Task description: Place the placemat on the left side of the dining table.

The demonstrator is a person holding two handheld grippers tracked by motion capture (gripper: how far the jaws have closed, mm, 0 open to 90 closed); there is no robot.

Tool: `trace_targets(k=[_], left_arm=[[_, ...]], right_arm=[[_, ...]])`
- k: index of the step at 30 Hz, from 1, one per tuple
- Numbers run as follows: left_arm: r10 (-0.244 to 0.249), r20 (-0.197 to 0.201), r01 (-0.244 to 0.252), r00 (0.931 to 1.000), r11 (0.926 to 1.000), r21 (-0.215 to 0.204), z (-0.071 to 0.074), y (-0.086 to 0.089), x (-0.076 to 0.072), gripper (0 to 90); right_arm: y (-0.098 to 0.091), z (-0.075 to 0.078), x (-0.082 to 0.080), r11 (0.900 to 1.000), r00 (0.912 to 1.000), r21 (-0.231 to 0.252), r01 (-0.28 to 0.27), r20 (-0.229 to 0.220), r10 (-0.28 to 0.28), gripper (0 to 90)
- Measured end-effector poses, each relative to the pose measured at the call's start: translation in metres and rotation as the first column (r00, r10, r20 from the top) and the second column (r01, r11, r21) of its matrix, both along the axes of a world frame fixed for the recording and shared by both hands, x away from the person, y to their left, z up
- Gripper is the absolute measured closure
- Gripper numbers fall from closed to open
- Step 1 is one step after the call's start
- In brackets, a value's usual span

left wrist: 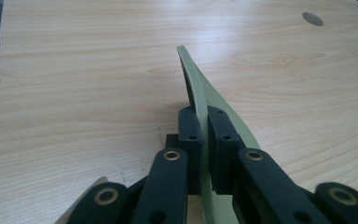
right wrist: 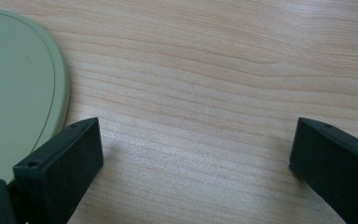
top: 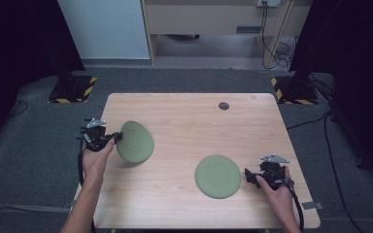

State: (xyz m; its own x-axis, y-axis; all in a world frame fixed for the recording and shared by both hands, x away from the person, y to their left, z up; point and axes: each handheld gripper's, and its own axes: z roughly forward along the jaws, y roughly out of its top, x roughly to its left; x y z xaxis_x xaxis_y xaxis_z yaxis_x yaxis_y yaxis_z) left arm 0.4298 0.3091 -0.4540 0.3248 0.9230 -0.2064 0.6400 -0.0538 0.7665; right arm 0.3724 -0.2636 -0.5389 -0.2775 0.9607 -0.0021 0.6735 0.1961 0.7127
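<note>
I work over a pale wood-grain table (top: 175,204) with a small dark round cap (top: 224,106) near its far edge. Two thin, matte, sage-green round plates are in play: the flat plate (top: 218,176) lies near the front right, and the lifted plate (top: 135,141) is tilted up on edge at the left, well apart from it. My left gripper (left wrist: 204,135) pinches the lifted plate's rim, so the flat plate lies to its right. My right gripper (right wrist: 196,154) stands wide open and empty, just beside the flat plate's edge.
</note>
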Motion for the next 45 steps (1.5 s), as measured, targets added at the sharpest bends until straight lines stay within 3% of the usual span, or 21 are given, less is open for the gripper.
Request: trace_targets(k=[5, 21, 30, 35, 45], left_arm=[[0.01, -0.016, -0.01, 0.9998, 0.9999, -0.008, -0.011, 0.008, -0.002, 85.2], [0.028, -0.047, -0.028, 0.9985, 0.9996, -0.007, -0.026, 0.024, -0.001, 85.1], [0.035, -0.05, -0.034, 0.9981, 0.9994, 0.01, -0.027, 0.029, -0.001, 85.1], [0.033, -0.058, -0.03, 0.9978, 0.9981, 0.053, -0.031, 0.029, -0.001, 84.9], [0.06, -0.063, -0.058, 0.9962, 0.9977, 0.037, -0.036, 0.042, -0.003, 84.5]], right_arm=[[0.0, 0.0, 0.0, 1.0, 1.0, 0.0, -0.001, 0.0, 0.001, 2.8], [0.001, 0.0, 0.0, 1.0, 1.0, 0.0, 0.0, -0.001, 0.0, 2.9], [0.001, 0.0, -0.001, 1.0, 1.0, 0.001, -0.005, -0.002, 0.005, 2.9], [0.001, 0.0, -0.001, 1.0, 1.0, 0.001, -0.004, -0.002, 0.004, 2.9], [0.001, 0.0, -0.001, 1.0, 1.0, 0.0, -0.004, -0.002, 0.004, 2.9]])
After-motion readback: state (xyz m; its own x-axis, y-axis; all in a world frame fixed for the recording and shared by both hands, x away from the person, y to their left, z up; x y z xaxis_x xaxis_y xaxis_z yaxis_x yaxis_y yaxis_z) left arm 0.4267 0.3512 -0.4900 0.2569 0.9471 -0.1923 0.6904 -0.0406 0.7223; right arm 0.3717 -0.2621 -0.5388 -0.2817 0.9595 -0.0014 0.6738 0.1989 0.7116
